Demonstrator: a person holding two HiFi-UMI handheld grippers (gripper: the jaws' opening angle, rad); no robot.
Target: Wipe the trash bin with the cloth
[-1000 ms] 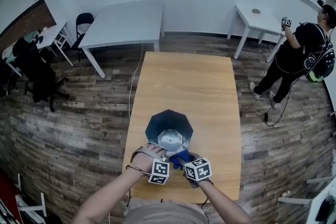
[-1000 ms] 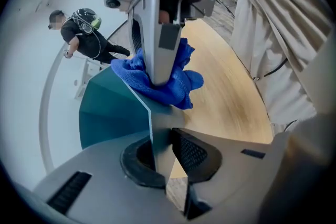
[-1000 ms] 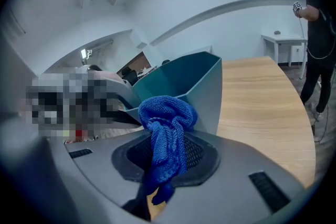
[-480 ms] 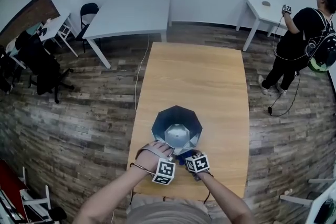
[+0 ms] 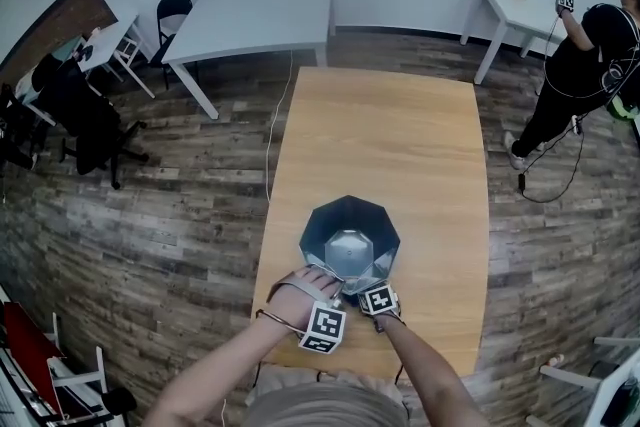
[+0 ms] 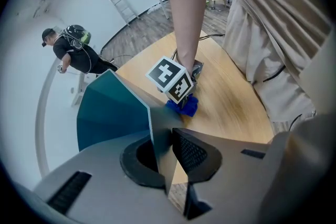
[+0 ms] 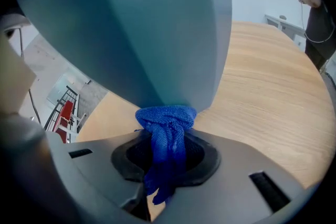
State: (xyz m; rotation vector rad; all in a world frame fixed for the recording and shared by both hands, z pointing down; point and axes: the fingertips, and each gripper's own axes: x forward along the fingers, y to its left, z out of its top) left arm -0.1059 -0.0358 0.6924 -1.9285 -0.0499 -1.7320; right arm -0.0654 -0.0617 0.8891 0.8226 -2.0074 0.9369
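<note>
At the surface's (image 5: 400,135) six o'clock end, the left gripper (image 6: 165,152) clamps the seemingly light, stiff trash bin (image 5: 350,233) by its rim; the right gripper (image 7: 165,152) clenches the soft cloth (image 7: 167,123) against its wall.

Left gripper (image 6: 166,150) clamped; right gripper (image 7: 167,157) clamped; both angled down.

Grey moulded shells form the left gripper (image 6: 165,150) and the right gripper (image 7: 167,155), with black ribbed pads (image 6: 191,153) lining each claw's mouth. Behind each claw sits a white cube (image 5: 325,327) printed with black square markers. A thin grey cable (image 5: 268,317) loops behind the left claw. The person wears a beige top (image 6: 283,23).
</note>
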